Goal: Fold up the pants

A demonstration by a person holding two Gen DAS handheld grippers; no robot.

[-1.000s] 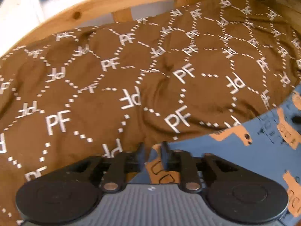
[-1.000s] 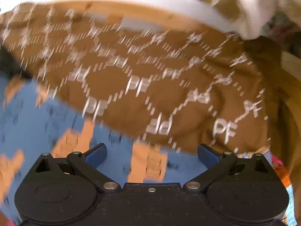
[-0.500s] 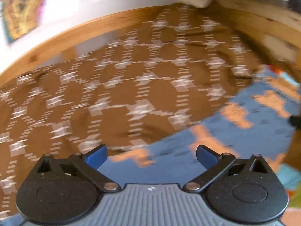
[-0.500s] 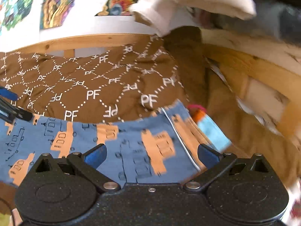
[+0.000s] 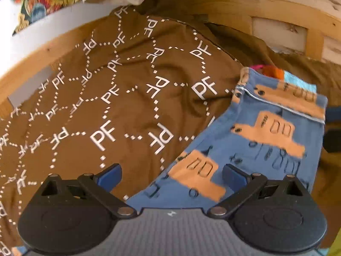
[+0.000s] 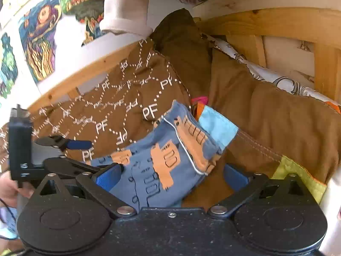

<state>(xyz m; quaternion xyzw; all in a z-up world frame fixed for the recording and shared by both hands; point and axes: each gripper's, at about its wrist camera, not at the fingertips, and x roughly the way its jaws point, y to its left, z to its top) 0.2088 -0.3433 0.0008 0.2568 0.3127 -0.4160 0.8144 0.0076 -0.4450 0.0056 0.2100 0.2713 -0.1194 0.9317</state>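
Our left tongs [image 5: 170, 177] and right tongs [image 6: 171, 176] gape wide, released, with the blue pants [image 5: 262, 140] lying between and beyond them on the brown bedspread [image 5: 106, 98], near the bed's wooden frame [image 5: 230, 6].

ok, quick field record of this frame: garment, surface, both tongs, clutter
garment: blue pants with orange truck print, lying partly folded on the bed cover
surface: brown bed cover with white PF lettering, wooden bed frame behind
left tongs: open, jaws just spread wide, nothing gripped, pants below
right tongs: open, pants edge below, not clamped
clutter: cream cloth hanging above; light blue patch beside the pants
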